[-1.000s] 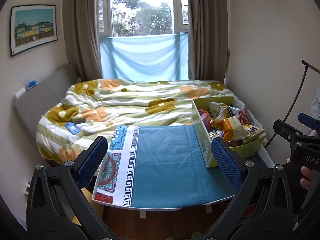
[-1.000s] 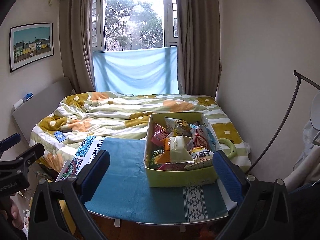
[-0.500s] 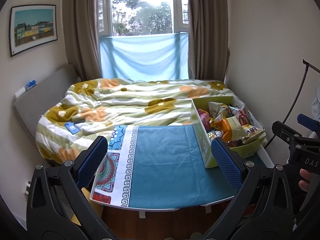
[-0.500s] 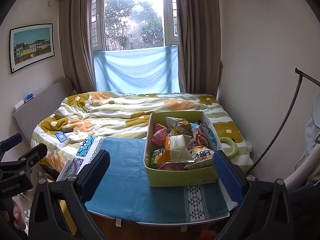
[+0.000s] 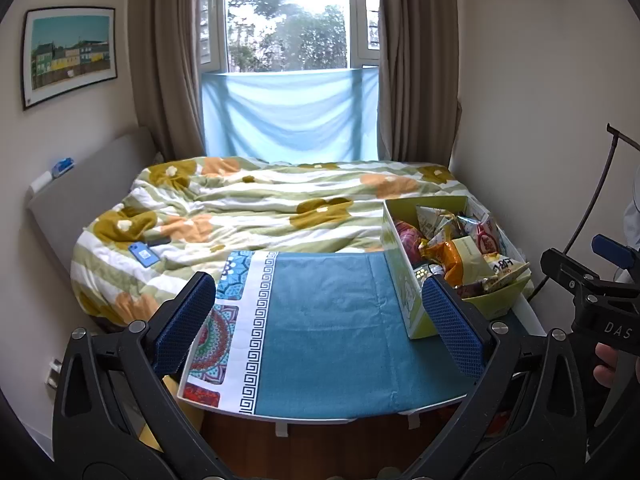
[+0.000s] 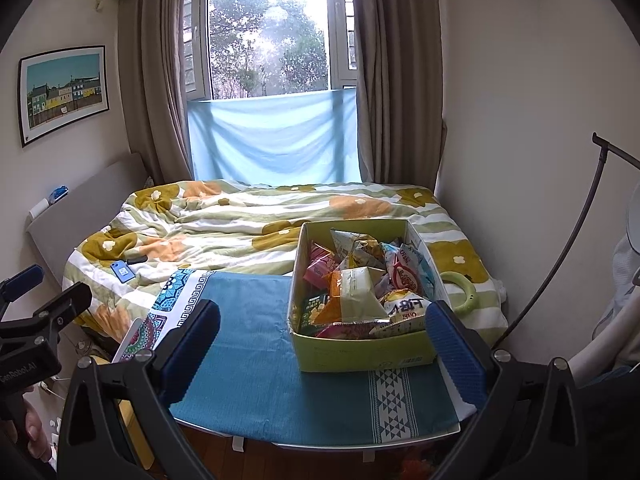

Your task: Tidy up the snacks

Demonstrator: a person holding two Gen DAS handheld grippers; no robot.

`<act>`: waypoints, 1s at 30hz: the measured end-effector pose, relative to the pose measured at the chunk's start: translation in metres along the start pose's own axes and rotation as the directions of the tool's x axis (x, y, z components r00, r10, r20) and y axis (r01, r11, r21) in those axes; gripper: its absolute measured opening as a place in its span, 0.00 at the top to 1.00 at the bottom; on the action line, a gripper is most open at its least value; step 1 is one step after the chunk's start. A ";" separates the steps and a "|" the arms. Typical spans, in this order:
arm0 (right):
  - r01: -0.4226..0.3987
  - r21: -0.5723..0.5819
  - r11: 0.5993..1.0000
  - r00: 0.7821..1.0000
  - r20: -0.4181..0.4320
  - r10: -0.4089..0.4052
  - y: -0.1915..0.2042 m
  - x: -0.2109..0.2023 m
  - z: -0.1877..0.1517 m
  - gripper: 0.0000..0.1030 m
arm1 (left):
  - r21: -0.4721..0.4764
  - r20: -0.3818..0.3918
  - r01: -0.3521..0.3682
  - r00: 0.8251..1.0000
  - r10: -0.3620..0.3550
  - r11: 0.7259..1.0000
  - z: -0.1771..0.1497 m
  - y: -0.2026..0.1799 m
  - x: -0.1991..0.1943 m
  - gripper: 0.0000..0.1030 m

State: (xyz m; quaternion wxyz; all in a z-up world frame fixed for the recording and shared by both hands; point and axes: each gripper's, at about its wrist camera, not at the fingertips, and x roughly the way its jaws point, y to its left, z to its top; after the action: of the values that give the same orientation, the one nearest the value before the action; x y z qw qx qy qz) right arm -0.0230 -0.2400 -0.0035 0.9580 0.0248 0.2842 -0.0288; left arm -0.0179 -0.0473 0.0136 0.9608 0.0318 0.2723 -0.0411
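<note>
A yellow-green cardboard box (image 6: 362, 354) full of mixed snack packets (image 6: 360, 288) stands on the right part of a small table covered by a teal cloth (image 6: 248, 344). In the left wrist view the box (image 5: 404, 284) is at the right edge of the cloth (image 5: 328, 320). My left gripper (image 5: 320, 320) is open and empty, held back from the table's front edge. My right gripper (image 6: 324, 340) is open and empty, in front of the box and apart from it.
A bed with a flowered quilt (image 5: 260, 208) lies behind the table, with a blue phone (image 5: 143, 254) on its left side. A green ring (image 6: 460, 292) lies on the quilt right of the box. Walls close in on both sides.
Both views have shifted only slightly; the right gripper has drifted a little. Nothing was taken hold of or let go.
</note>
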 end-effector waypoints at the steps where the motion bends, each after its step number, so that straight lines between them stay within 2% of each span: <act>1: -0.001 0.000 1.000 1.000 0.000 0.001 0.000 0.000 0.000 0.01 | 0.001 0.000 0.000 1.000 0.000 1.000 0.000 0.000 0.000 0.00; 30: -0.001 0.002 1.000 1.000 -0.002 0.001 -0.002 0.002 0.000 0.01 | 0.006 0.013 -0.002 1.000 0.002 1.000 0.005 0.000 0.002 0.00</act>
State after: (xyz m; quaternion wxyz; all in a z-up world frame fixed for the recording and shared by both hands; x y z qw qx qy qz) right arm -0.0216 -0.2424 -0.0041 0.9578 0.0257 0.2850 -0.0286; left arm -0.0138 -0.0480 0.0167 0.9625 0.0348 0.2658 -0.0410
